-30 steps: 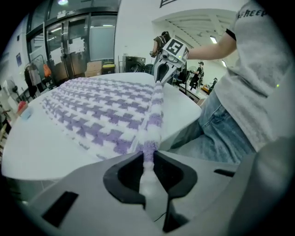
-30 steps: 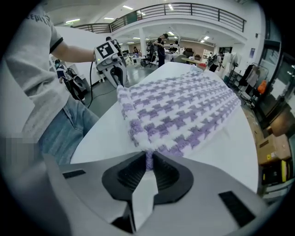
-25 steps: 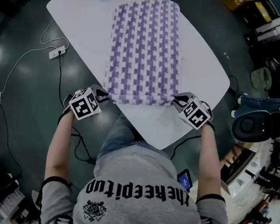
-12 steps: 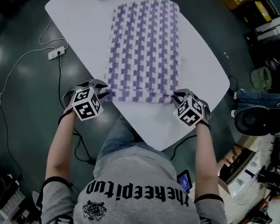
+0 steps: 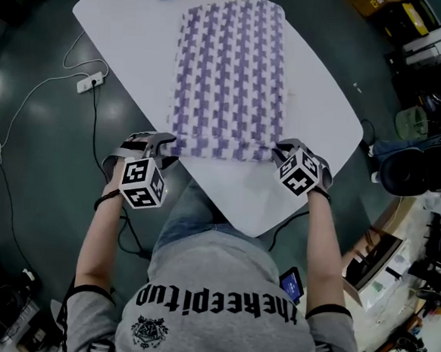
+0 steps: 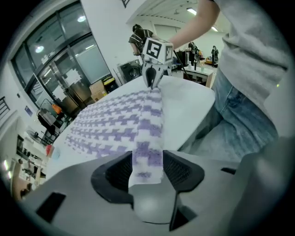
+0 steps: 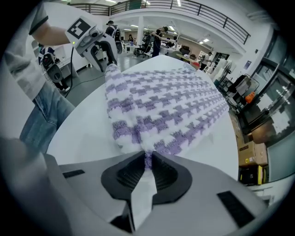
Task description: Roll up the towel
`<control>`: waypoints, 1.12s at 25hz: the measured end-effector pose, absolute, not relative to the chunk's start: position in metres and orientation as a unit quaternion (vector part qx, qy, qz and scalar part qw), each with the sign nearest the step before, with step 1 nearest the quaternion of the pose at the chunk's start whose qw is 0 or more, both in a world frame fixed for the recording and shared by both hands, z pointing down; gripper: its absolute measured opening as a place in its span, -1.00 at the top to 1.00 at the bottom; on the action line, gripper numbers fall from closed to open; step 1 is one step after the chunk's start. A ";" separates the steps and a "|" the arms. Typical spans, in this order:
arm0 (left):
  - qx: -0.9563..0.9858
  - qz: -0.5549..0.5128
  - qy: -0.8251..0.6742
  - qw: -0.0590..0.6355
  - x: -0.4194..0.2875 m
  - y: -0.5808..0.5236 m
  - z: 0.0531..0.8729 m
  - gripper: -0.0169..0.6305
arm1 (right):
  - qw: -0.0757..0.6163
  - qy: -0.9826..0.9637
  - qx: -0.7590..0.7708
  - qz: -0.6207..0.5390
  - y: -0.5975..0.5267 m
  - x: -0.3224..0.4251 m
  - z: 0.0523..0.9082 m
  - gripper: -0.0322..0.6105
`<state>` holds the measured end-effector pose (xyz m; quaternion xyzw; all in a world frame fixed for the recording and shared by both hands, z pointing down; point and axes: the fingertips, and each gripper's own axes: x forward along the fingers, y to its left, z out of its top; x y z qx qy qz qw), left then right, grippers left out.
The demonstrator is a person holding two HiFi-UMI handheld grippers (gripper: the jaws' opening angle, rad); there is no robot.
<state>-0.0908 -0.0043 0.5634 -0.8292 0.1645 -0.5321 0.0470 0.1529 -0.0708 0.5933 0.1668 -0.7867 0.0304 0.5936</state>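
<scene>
My left gripper (image 5: 164,143) draws back, jaws just opening round the towel (image 5: 229,66); right gripper (image 5: 280,150) clamps it; white table (image 5: 126,27), dark floor (image 5: 31,164).

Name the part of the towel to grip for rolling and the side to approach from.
Grip the towel by its rolled near edge at its end corners, coming down from the near side: that ridge is thick and raised. The right gripper pinches one corner; the left gripper's jaws have just been opening around the other.

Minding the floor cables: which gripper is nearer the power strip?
Left. The left gripper, its jaws just opening with the towel corner between them, is on the power strip side; the right gripper pinches the opposite corner, farther away.
</scene>
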 end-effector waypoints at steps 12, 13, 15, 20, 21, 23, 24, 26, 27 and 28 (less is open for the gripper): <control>-0.819 -0.557 0.140 0.002 -0.093 -0.004 0.608 0.33 | 0.512 -0.827 0.210 0.094 -0.076 0.158 0.561 0.65; -0.819 -0.557 0.138 0.000 -0.093 -0.004 0.609 0.33 | 0.500 -0.832 0.216 0.106 -0.078 0.159 0.558 0.63; -0.819 -0.557 0.136 -0.003 -0.093 -0.003 0.608 0.33 | 0.473 -0.842 0.223 0.136 -0.081 0.160 0.552 0.62; -0.819 -0.558 0.133 -0.005 -0.092 -0.002 0.607 0.33 | 0.429 -0.859 0.209 0.184 -0.079 0.162 0.538 0.61; -0.819 -0.558 0.132 -0.005 -0.092 -0.002 0.607 0.33 | 0.424 -0.861 0.213 0.184 -0.082 0.165 0.534 0.60; -0.819 -0.559 0.130 -0.005 -0.092 -0.004 0.607 0.33 | 0.415 -0.862 0.227 0.182 -0.089 0.171 0.527 0.60; -0.819 -0.559 0.130 -0.004 -0.092 -0.004 0.607 0.33 | 0.415 -0.861 0.233 0.177 -0.093 0.176 0.524 0.60; -0.818 -0.560 0.129 -0.003 -0.092 -0.004 0.607 0.33 | 0.428 -0.858 0.237 0.153 -0.094 0.181 0.519 0.60; -0.818 -0.561 0.128 -0.003 -0.092 -0.004 0.607 0.33 | 0.434 -0.860 0.229 0.139 -0.090 0.178 0.517 0.60; -0.817 -0.562 0.127 -0.002 -0.092 -0.003 0.607 0.33 | 0.438 -0.864 0.213 0.126 -0.082 0.170 0.516 0.60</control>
